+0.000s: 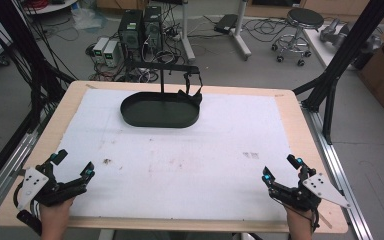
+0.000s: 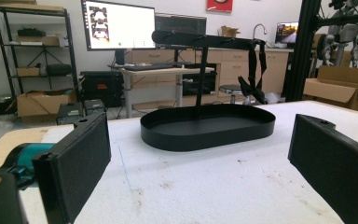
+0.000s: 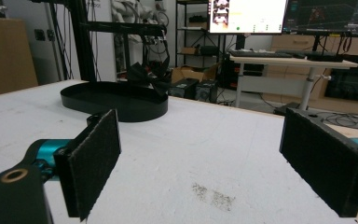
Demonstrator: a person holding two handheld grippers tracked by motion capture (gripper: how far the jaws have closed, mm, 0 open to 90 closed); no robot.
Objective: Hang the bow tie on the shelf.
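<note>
A black oval tray (image 1: pixel 130 119) lies at the far middle of the white mat (image 1: pixel 180 165), with an upright post and a crossbar (image 1: pixel 162 67) rising from it. A black strap (image 1: pixel 196 90) hangs from the bar's right end down to the tray's rim. My left gripper (image 1: pixel 73 164) rests open at the near left corner, held by a hand. My right gripper (image 1: pixel 281 168) rests open at the near right corner. The left gripper view shows the tray (image 2: pixel 205 135) and strap (image 2: pixel 256 70) between my spread jaws. The right gripper view has the tray (image 3: pixel 116 108) at far left.
The wooden table edge (image 1: pixel 290 95) frames the mat. Small dark stains (image 1: pixel 106 161) mark the mat near the left gripper. Black frame posts (image 1: pixel 340 55) stand at the right; cables, computers (image 1: pixel 140 27) and a stool (image 1: pixel 300 25) are on the floor beyond.
</note>
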